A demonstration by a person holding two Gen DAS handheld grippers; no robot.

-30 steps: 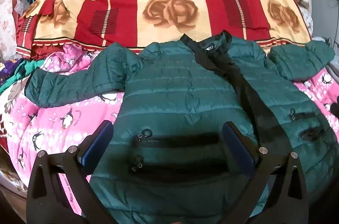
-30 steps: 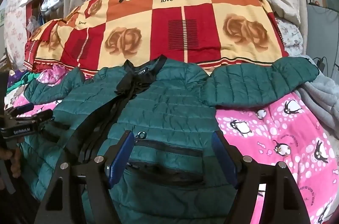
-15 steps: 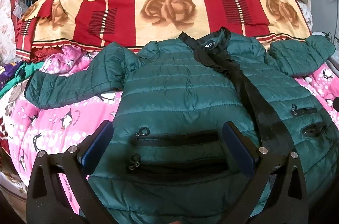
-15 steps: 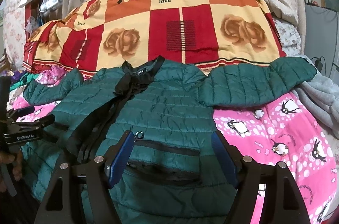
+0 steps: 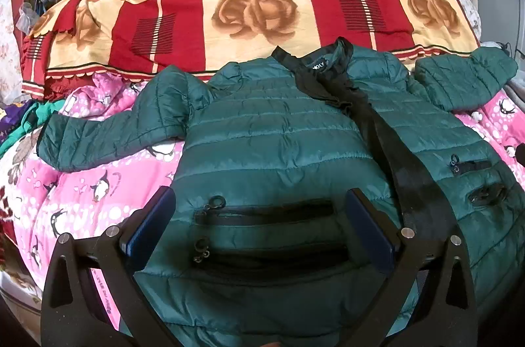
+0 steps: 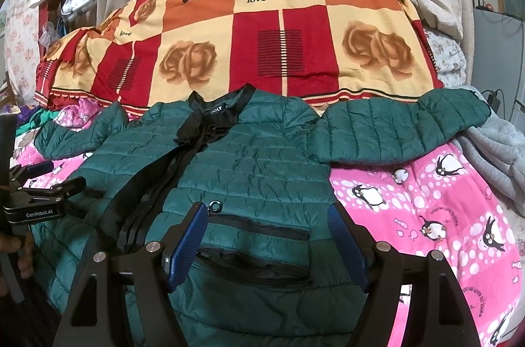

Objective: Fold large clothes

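Jacket (image 5: 282, 150) lies spread, sleeves out, between both open claws.

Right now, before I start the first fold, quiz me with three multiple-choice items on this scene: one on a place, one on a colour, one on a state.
1. What does the jacket lie on?
A. a pink penguin-print blanket
B. a bare wooden floor
C. a glass table

2. What colour is the jacket's quilted shell?
A. yellow
B. dark green
C. white

3. How do the left gripper and right gripper stand?
A. both shut on a sleeve
B. one shut on the collar
C. both open, holding nothing

Answers:
1 A: the pink penguin-print blanket shows beneath the sleeves on both sides.
2 B: the shell is dark green, with black lining at the collar.
3 C: each gripper's blue pads stand wide apart above the pocket area.
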